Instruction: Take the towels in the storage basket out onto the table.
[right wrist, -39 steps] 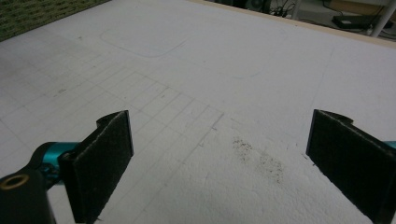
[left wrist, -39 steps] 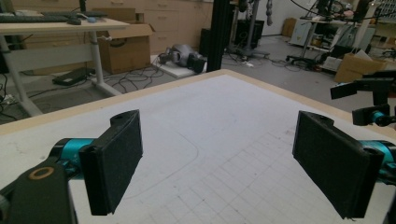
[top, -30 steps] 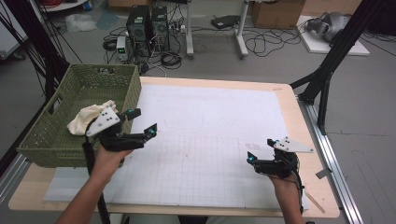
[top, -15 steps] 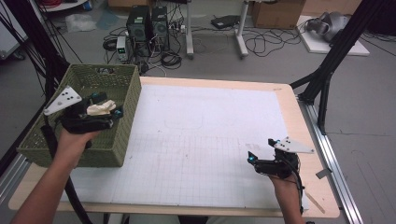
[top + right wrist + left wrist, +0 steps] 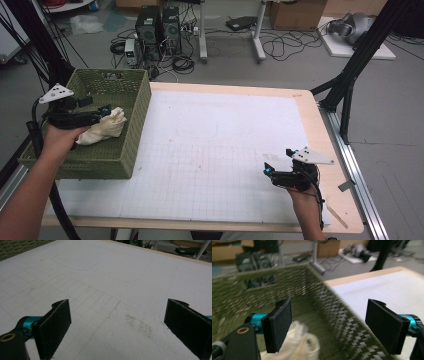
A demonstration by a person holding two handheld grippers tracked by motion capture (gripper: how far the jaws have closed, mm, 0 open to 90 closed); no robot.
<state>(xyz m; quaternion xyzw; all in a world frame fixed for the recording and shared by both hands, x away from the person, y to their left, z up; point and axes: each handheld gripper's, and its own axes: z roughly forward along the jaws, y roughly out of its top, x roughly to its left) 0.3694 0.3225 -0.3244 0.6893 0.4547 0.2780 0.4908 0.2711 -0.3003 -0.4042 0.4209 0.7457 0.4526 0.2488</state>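
Observation:
A cream cloth [image 5: 103,128] lies crumpled inside the green woven basket [image 5: 135,125] at the table's left edge. My left gripper [image 5: 104,111] hovers over the basket just above the cloth, held by a hand coming from the lower left. In the left gripper view its jaws stand wide apart, so the left gripper [image 5: 332,327] is open, with the cloth [image 5: 298,342] below its left jaw and the basket wall [image 5: 324,312] ahead. My right gripper [image 5: 268,170] rests low over the white mat [image 5: 220,135] near the front right. The right gripper [image 5: 117,330] is open with nothing between its jaws.
The white gridded mat [image 5: 100,277] covers most of the wooden table [image 5: 320,130]. A black frame leg [image 5: 350,75] stands at the right rear. Computer towers [image 5: 157,25] and cables lie on the floor behind the table.
The left hand swung left from beside the basket to over it, taking the cloth along. The cloth now lies in the basket under open jaws. The right gripper has stayed put.

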